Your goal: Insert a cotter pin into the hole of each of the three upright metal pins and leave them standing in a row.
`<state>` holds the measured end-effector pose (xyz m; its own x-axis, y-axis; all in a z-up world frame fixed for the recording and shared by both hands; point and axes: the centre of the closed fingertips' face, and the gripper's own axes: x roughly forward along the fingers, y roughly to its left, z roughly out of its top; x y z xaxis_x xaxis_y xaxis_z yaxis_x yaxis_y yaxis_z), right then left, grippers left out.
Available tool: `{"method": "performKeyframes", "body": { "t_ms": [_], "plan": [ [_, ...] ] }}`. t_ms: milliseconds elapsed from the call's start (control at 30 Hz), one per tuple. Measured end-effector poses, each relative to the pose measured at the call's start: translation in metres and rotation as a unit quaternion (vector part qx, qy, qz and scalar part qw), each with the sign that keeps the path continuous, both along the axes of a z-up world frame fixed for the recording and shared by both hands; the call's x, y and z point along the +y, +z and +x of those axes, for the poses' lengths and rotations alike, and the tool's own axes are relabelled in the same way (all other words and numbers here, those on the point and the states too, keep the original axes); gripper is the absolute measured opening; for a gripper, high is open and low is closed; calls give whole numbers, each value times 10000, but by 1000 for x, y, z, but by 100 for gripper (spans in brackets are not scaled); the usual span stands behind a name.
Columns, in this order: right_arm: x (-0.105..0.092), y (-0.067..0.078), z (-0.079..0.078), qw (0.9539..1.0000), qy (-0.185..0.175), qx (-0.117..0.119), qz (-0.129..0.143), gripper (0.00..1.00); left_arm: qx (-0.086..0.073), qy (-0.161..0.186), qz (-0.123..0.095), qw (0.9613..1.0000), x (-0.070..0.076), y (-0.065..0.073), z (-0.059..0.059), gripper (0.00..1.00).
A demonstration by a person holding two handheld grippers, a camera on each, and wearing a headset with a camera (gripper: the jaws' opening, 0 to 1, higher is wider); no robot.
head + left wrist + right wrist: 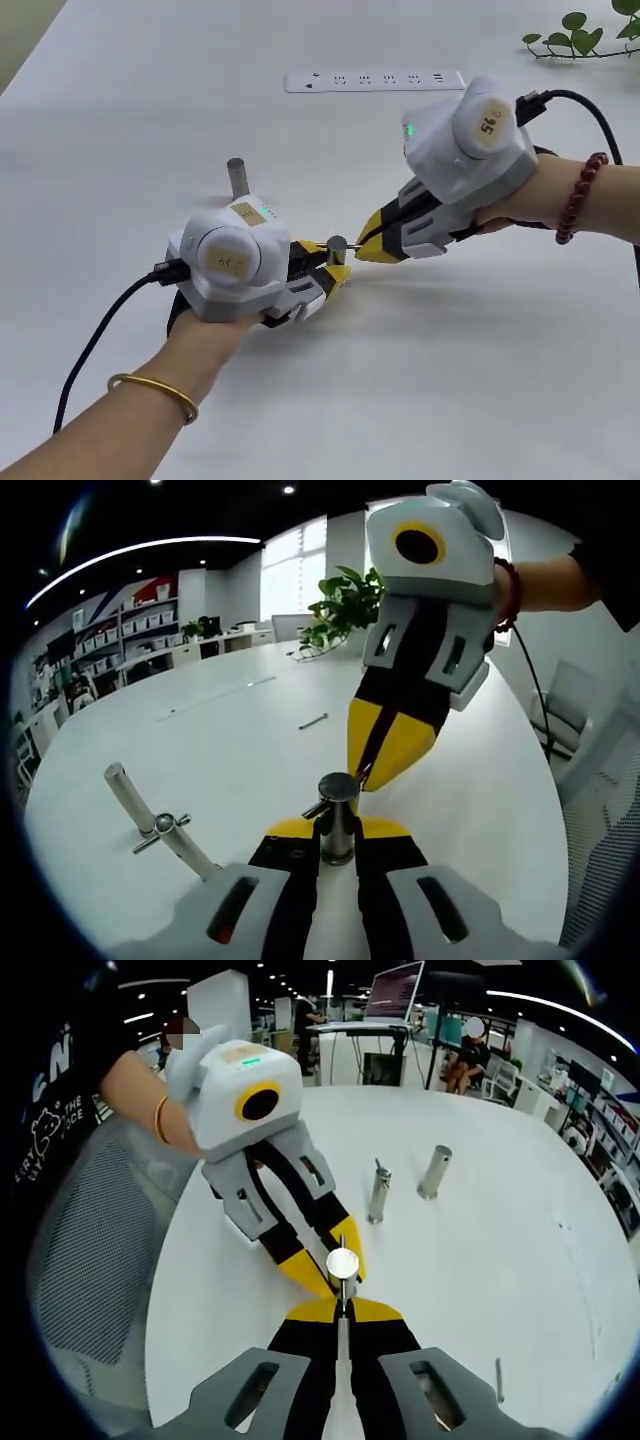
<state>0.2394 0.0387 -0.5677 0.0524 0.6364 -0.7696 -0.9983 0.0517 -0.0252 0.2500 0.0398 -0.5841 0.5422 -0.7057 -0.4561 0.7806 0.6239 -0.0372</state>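
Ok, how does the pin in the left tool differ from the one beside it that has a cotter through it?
The held pin is clamped between the left tool's jaws; the free pin stands untouched on the table. The free pin's cotter sticks out both sides; the held pin shows a cotter stub on one side, with the right tool's tip at the other. Both are grey metal cylinders.

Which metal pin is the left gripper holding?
The pin clamped in the left gripper, beside the right gripper; the other two pins stand free.
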Motion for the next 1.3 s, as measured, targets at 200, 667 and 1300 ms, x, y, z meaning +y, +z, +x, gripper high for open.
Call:
{"method": "performKeyframes", "body": {
  "t_ms": [200, 667, 1300],
  "plan": [
    [4, 0, 3, 10000, 12, -35, 15, 0, 42, 73, -112, 9999, 0, 0, 0, 11],
    [-4, 7, 4, 9998, -166, 23, 105, 7, 39, 104, -70, 9999, 0, -1, 0, 11],
    [-2, 11, -4, 9997, -206, 35, 97, 0, 127, 244, -153, 9995, 1, -3, 0, 11]
  ]
}}
